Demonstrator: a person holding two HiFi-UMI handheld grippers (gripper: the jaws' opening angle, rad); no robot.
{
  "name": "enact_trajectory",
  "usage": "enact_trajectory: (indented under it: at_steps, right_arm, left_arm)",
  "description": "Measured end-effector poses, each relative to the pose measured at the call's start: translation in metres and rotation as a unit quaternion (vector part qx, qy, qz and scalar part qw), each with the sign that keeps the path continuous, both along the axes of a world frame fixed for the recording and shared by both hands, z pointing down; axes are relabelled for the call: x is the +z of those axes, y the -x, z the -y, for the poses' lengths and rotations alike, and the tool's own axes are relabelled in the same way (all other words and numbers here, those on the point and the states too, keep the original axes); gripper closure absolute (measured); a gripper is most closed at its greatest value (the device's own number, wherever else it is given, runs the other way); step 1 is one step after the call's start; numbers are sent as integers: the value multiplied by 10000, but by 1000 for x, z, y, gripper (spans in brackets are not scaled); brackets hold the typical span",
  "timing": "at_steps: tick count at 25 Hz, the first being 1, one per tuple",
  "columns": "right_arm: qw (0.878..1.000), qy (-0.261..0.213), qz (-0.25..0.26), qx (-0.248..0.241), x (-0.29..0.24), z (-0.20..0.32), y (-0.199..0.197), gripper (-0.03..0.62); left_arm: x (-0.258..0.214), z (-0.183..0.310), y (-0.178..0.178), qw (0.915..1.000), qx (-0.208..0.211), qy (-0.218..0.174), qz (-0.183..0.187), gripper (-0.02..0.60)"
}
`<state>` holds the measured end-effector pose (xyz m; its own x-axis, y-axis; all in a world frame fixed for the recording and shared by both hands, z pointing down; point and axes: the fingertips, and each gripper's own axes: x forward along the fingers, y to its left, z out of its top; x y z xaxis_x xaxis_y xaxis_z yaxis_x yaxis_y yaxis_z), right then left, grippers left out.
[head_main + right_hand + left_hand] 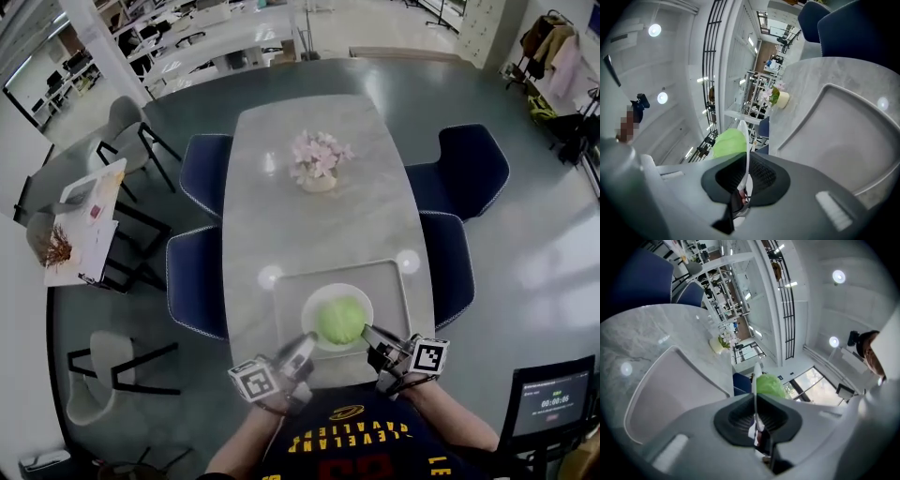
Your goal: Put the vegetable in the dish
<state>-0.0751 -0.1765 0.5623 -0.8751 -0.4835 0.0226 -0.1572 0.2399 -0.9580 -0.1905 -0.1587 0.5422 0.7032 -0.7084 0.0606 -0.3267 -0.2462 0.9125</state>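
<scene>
The white dish point(353, 292) is gripped by its rim at the near table edge, with the left gripper point(302, 349) and the right gripper point(373, 336) each clenched on one side. The green vegetable point(340, 321) is seated inside it, within the outline of a pale tray point(392, 281). Farther along the grey marbled table point(309, 230) a flower pot point(317, 165) is placed, flanked by blue chairs point(208, 171).

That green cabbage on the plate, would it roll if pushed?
Probably: the cabbage looks round, so it may roll on the shallow plate. Its wrinkled leaves likely aren't slippery. The left claw and right claw pinch only the rim, so tilting seems risky.
</scene>
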Motion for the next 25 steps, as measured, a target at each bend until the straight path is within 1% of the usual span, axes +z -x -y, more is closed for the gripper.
enact_trajectory:
  at_steps: [3,6,11,16,25]
  right_arm:
    - [10000,-45,-6,88,14,17,4,571]
    - [9996,208,132,153,20,23,4,572]
    - [9986,442,100,263,32,24,-1,572]
    - [9985,493,-42,222,42,26,1,572]
    - [9959,856,-248,135,73,26,-2,571]
  left_arm:
    - [21,16,4,9999,84,65,-40,565]
    - [31,21,2,9997,200,140,14,563]
    - [49,25,-3,9991,282,318,23,561]
    - [60,26,-2,9984,232,517,36,561]
    - [90,24,-5,9950,114,990,-54,561]
